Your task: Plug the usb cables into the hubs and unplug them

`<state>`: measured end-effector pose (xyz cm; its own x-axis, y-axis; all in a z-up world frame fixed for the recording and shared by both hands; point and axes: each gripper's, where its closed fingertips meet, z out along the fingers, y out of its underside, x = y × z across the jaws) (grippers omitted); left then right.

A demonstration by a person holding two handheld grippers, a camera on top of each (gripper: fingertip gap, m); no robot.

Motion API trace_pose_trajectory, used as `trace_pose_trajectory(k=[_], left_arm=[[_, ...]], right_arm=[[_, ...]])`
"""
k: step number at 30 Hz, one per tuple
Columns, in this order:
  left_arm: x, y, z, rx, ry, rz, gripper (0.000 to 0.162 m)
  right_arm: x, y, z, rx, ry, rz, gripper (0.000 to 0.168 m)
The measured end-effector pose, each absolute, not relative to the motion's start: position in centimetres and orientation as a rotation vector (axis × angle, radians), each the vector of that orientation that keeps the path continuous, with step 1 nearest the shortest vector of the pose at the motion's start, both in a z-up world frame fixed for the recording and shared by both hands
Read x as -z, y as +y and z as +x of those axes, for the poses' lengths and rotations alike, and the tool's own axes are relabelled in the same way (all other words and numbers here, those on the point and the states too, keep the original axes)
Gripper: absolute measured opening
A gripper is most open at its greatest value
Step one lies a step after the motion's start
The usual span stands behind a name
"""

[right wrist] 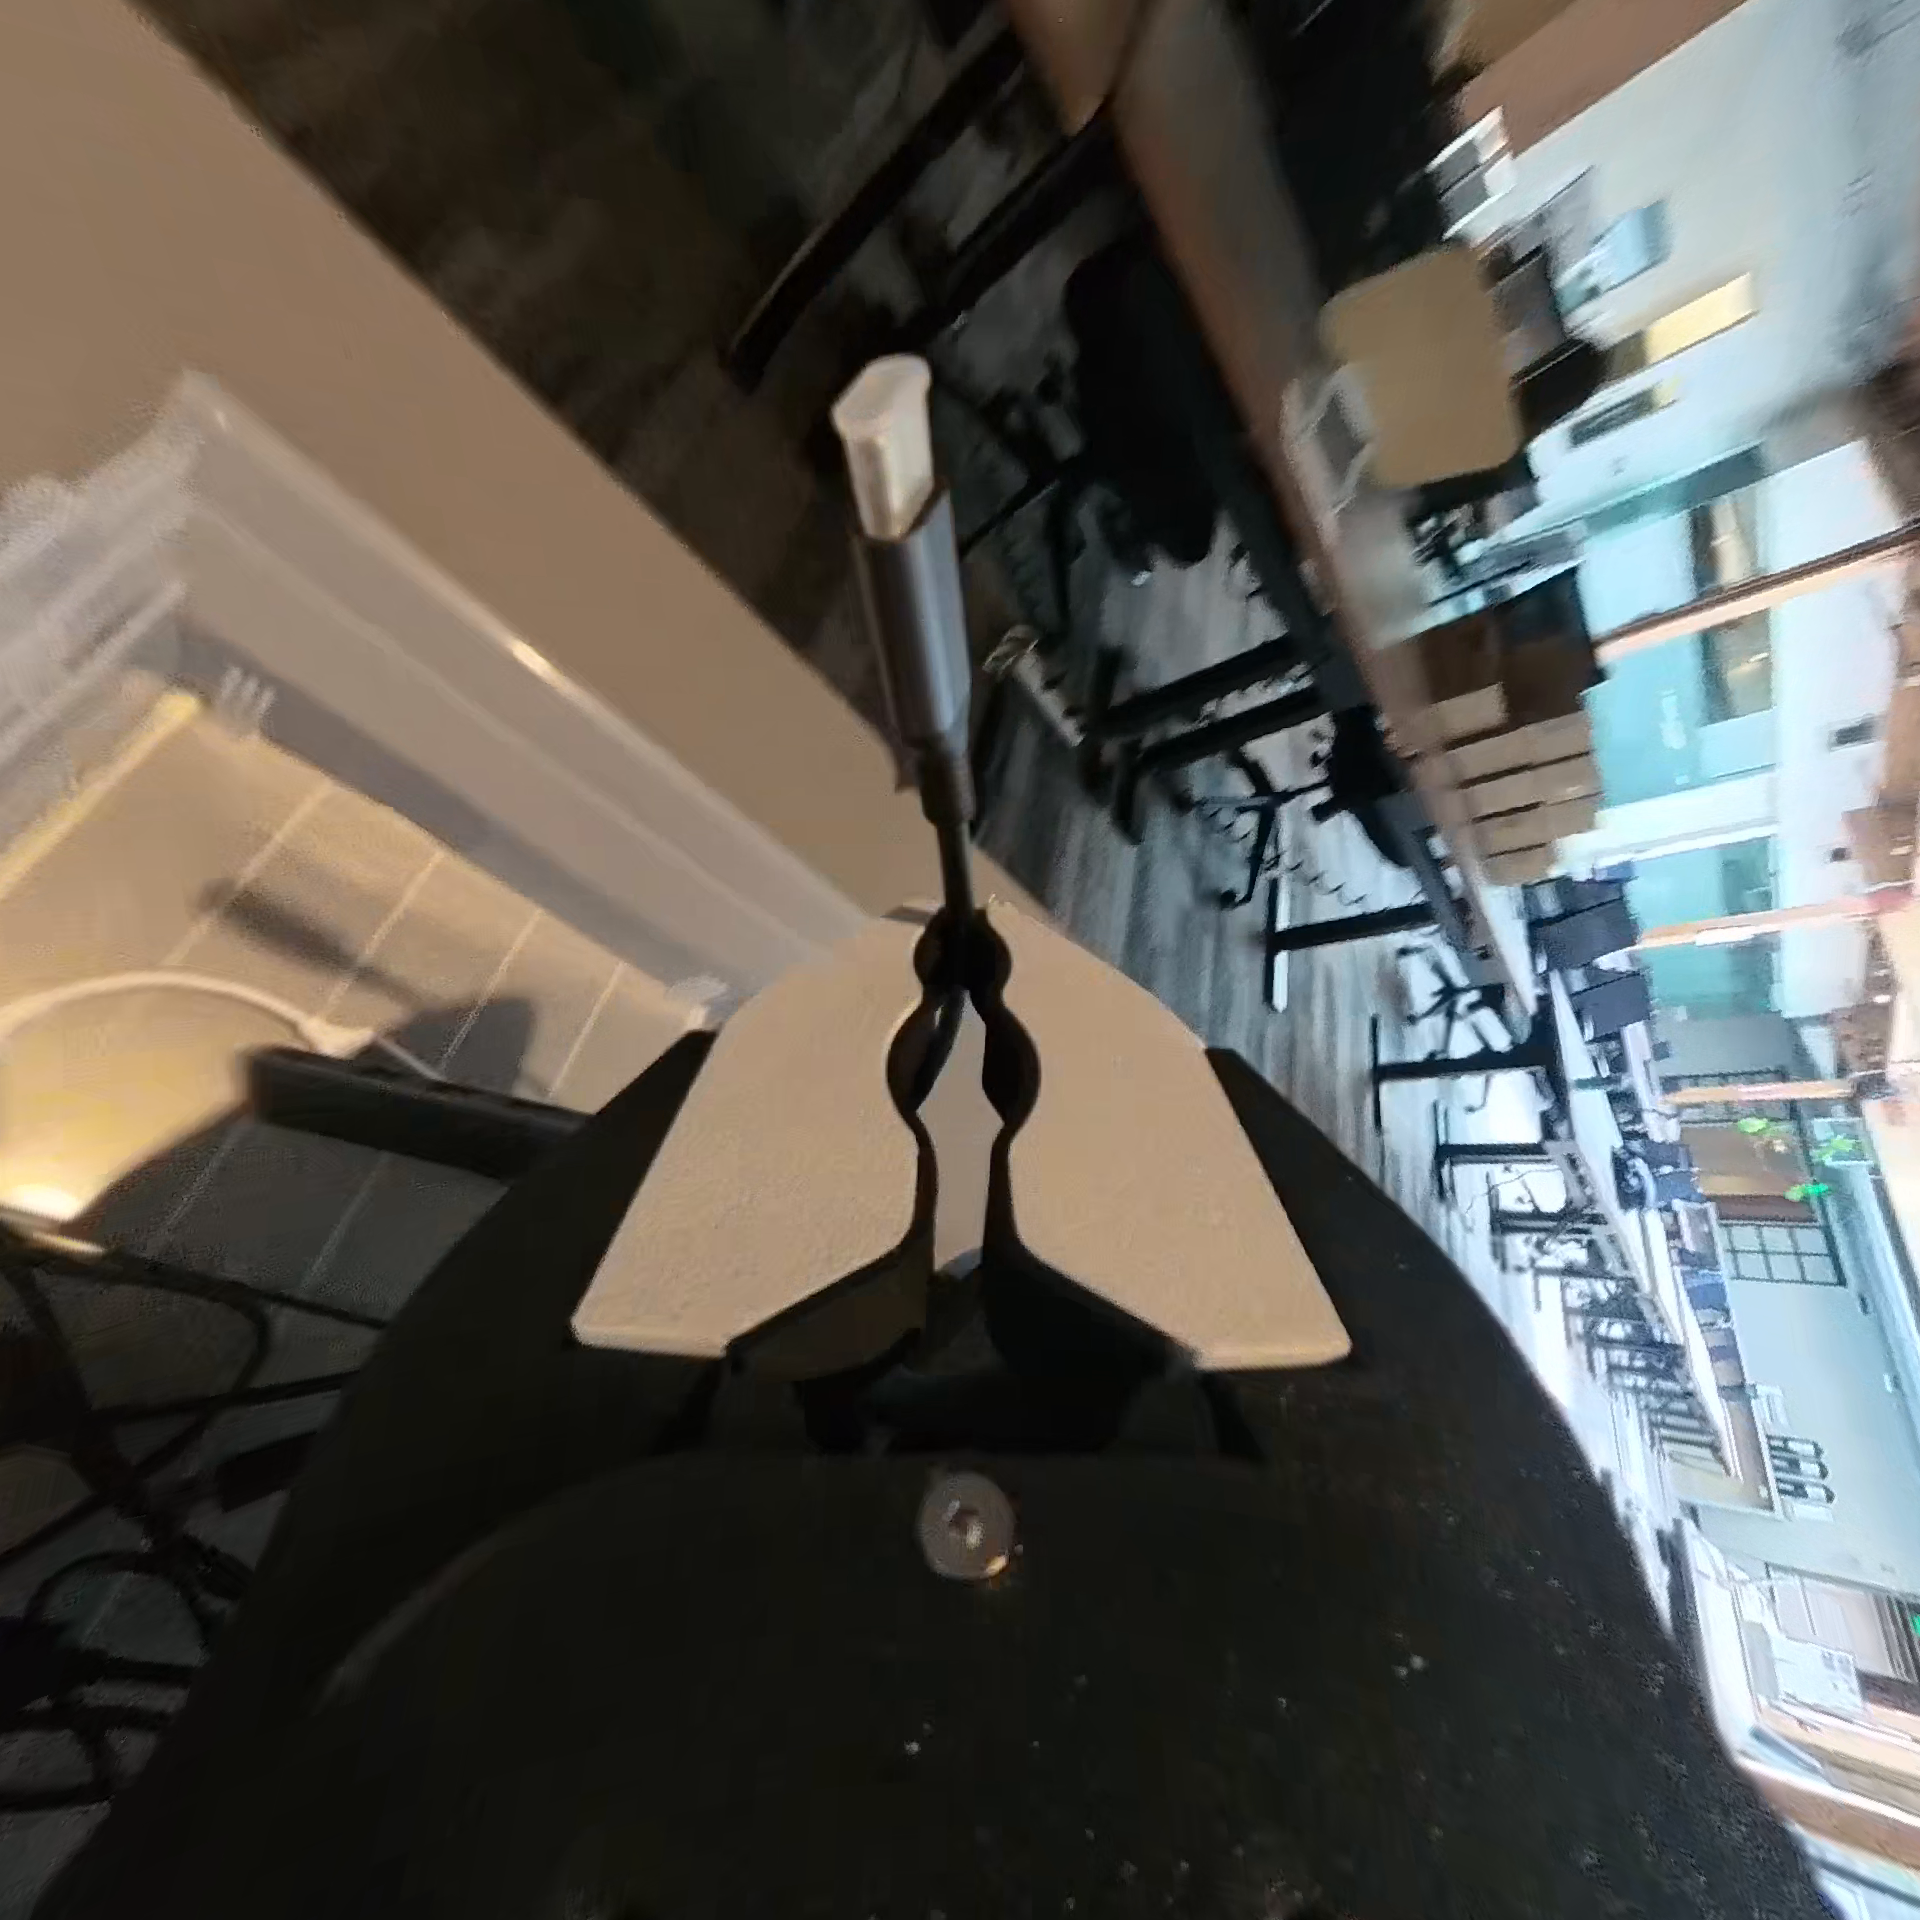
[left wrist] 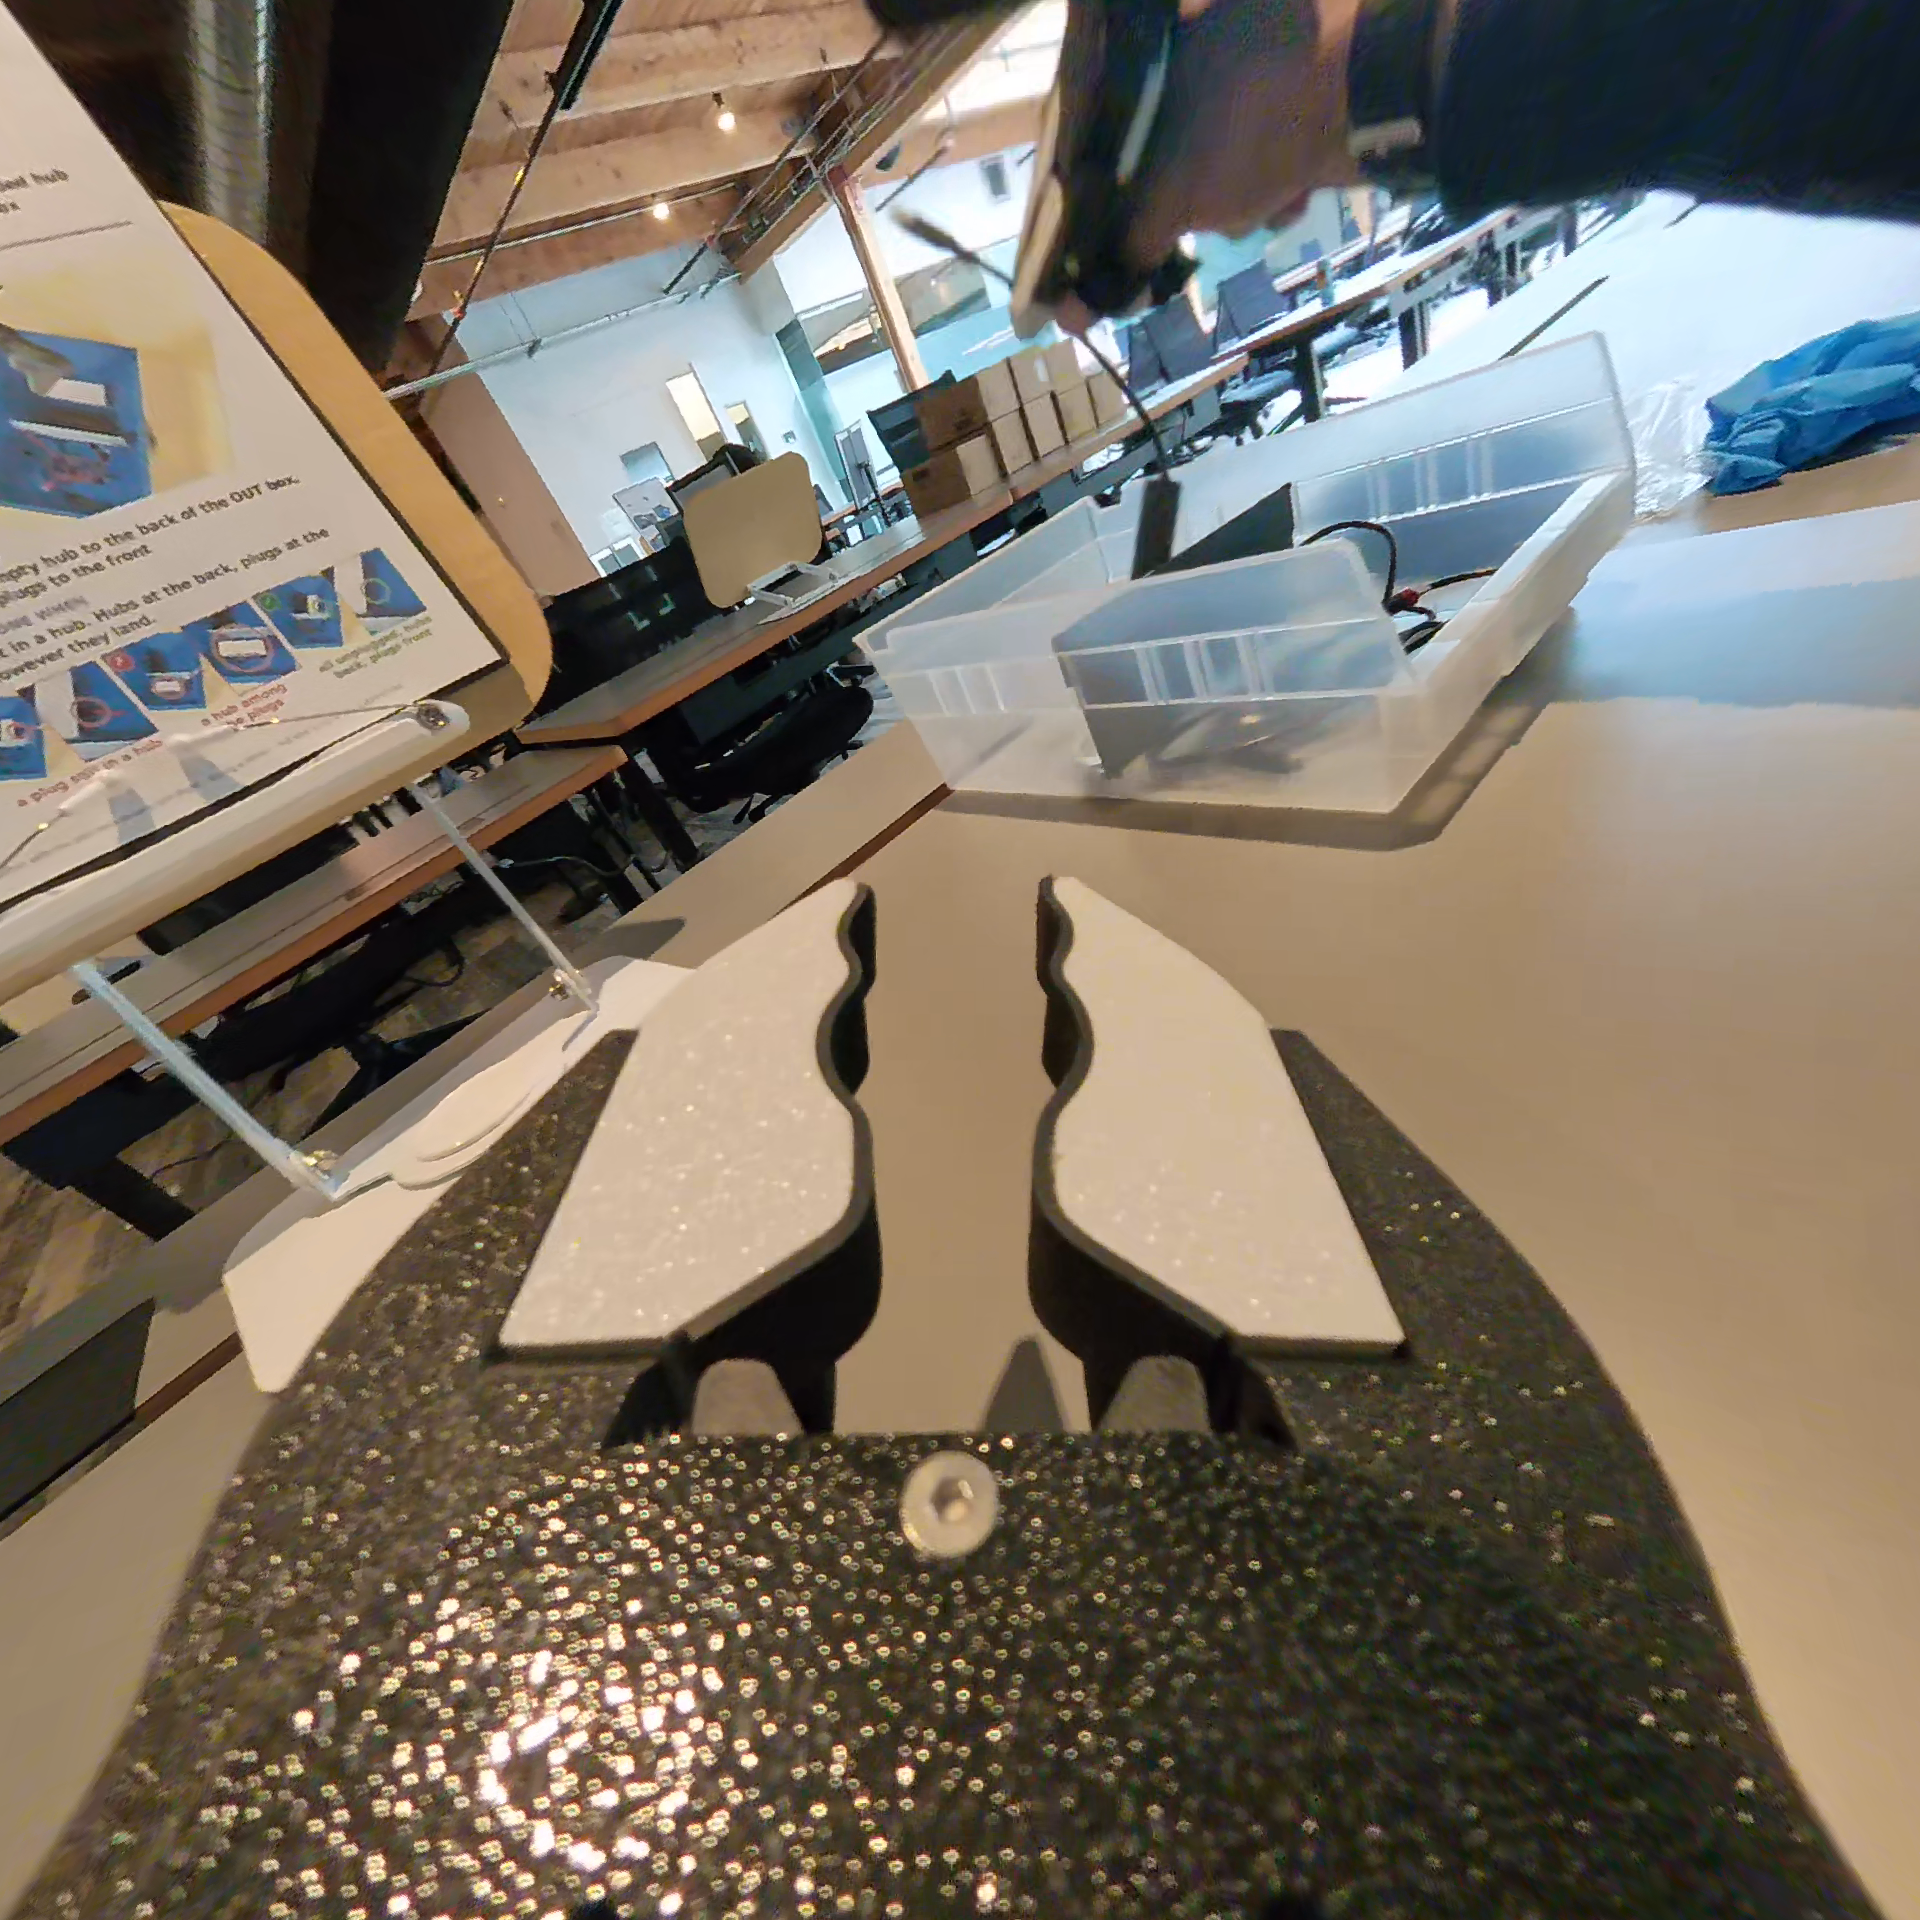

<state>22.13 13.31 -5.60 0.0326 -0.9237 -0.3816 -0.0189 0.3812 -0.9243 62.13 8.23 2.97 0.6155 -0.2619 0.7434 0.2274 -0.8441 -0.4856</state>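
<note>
- Gripping one black usb cable (right wrist: 954, 862) just behind its plug, the right gripper (right wrist: 961, 935) has its two fingers pinched together; the one silver plug (right wrist: 904, 520) juts past the tips, in the air.
- One left gripper (left wrist: 956, 904) hangs over the table (left wrist: 1558, 1039), two fingers spread, nothing between them.
- One clear bin (left wrist: 1507, 623) sits farther off; one black hub (left wrist: 1155, 535) dangles on the cable above it.
- One instruction board (left wrist: 208, 520) stands left.

a white printed instruction sheet (left wrist: 156, 540) with blue photo panels stands on a rounded tan wooden board (left wrist: 416, 499) at the left of the left wrist view; it bears black and red lines of readable print; nothing else carries legible writing
</note>
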Motion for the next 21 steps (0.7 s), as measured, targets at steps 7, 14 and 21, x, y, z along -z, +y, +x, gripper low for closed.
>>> trace_pose_trajectory(k=[7, 14, 21], left_arm=[[5.4, 11.5, 22.8, 0.942, 1.379, -0.909, 0.029], [3.8, 10.9, 22.6, 1.08, 1.346, -0.904, 0.03], [-0.5, 10.3, 20.8, 1.424, 1.291, -0.853, 0.045]], right_arm=[[-14.6, 6.5, 57.0, 1.379, 0.003, -1.95, 0.003], [-20.4, 5.4, 48.7, 1.268, -0.037, -1.771, 0.002], [-20.7, 5.2, 35.5, 0.96, -0.142, -1.536, 0.002]])
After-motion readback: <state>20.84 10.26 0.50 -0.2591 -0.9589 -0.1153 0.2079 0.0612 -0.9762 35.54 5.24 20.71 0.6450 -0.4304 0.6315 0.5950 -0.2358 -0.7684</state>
